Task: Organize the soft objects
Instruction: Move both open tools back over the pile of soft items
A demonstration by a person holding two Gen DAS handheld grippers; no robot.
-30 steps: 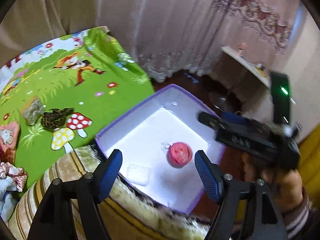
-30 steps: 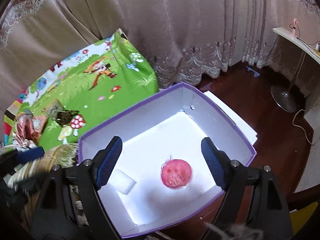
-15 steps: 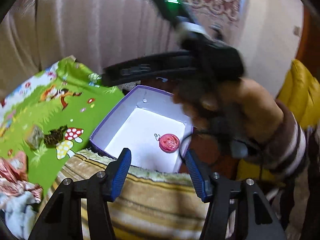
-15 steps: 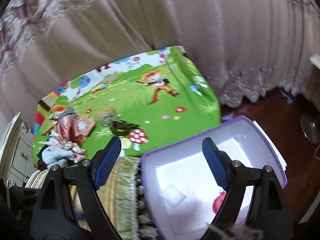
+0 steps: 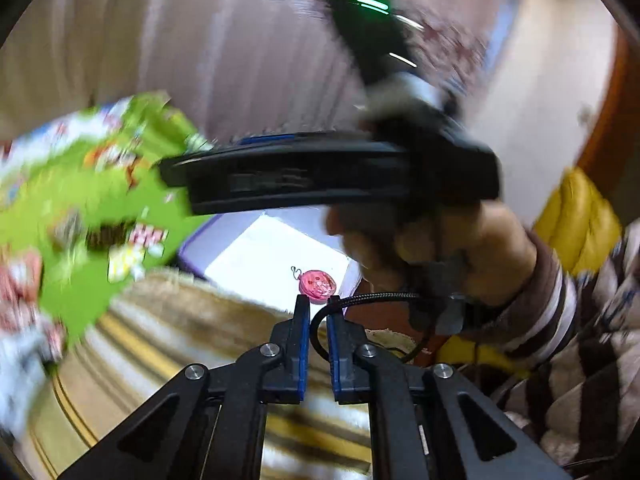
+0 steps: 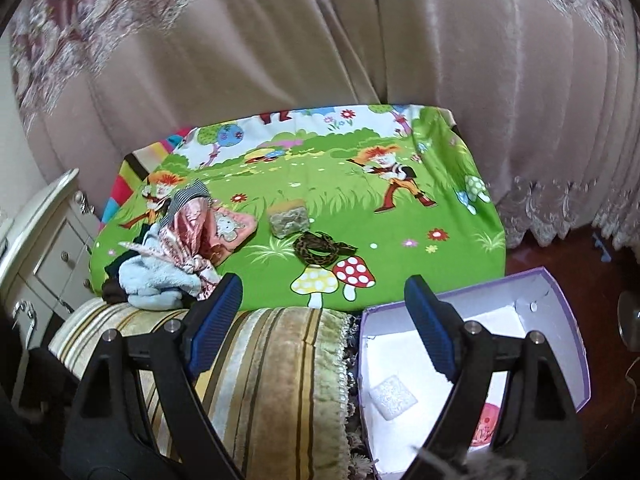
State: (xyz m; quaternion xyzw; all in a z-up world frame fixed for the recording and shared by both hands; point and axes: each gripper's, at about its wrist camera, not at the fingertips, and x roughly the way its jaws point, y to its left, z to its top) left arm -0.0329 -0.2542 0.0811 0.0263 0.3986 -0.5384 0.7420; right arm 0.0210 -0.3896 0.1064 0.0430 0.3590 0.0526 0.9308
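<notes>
A purple-edged white box [image 6: 560, 304] stands on the floor to the right of the bed; it holds a pink round toy [image 5: 318, 285] and a white pad [image 6: 393, 397]. On the green cartoon sheet [image 6: 320, 184] lie a leopard-print headband [image 6: 320, 250], a greyish sponge-like block [image 6: 289, 220], a pink kitty pouch [image 6: 232, 230] and a heap of clothes [image 6: 168, 264]. My right gripper [image 6: 320, 320] is open and empty above the bed's striped edge. My left gripper [image 5: 318, 336] is shut with nothing between its pads. The right gripper's body [image 5: 320, 176] crosses the left wrist view, which is blurred.
A striped bolster with a fringe [image 6: 280, 380] runs along the bed's near edge. A white drawer cabinet [image 6: 44, 248] stands at the left. Curtains [image 6: 360, 40] hang behind the bed. Dark wooden floor [image 6: 600, 252] lies right of the box.
My left gripper has closed from wide open to shut and pulled back. My right gripper has swung left from over the box toward the bed, still open.
</notes>
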